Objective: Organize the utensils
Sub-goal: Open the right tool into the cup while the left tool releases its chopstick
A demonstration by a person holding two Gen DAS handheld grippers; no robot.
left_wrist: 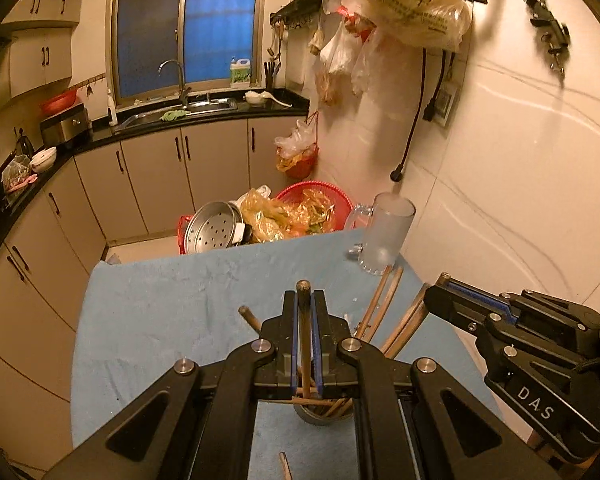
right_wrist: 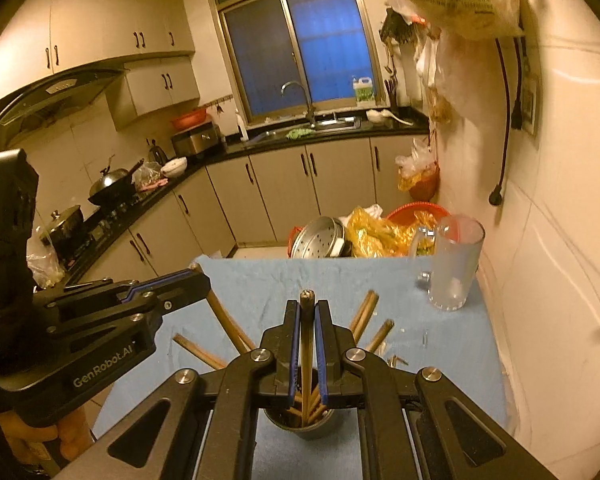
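Observation:
A metal cup (left_wrist: 324,414) (right_wrist: 306,424) stands on the blue cloth (left_wrist: 160,300) (right_wrist: 268,284) and holds several wooden chopsticks that fan outward. My left gripper (left_wrist: 305,300) is shut on one chopstick (left_wrist: 304,344) that stands up out of the cup. My right gripper (right_wrist: 308,308) is shut on another chopstick (right_wrist: 307,356) in the same cup. Each gripper shows in the other's view, the right one (left_wrist: 444,292) at right and the left one (right_wrist: 188,280) at left.
A frosted glass mug (left_wrist: 386,234) (right_wrist: 454,264) stands at the cloth's far right corner by the tiled wall. A chopstick end (left_wrist: 286,466) lies on the cloth near me. Beyond the table are a steamer pot (left_wrist: 214,226), a red basket (left_wrist: 312,208) and bags.

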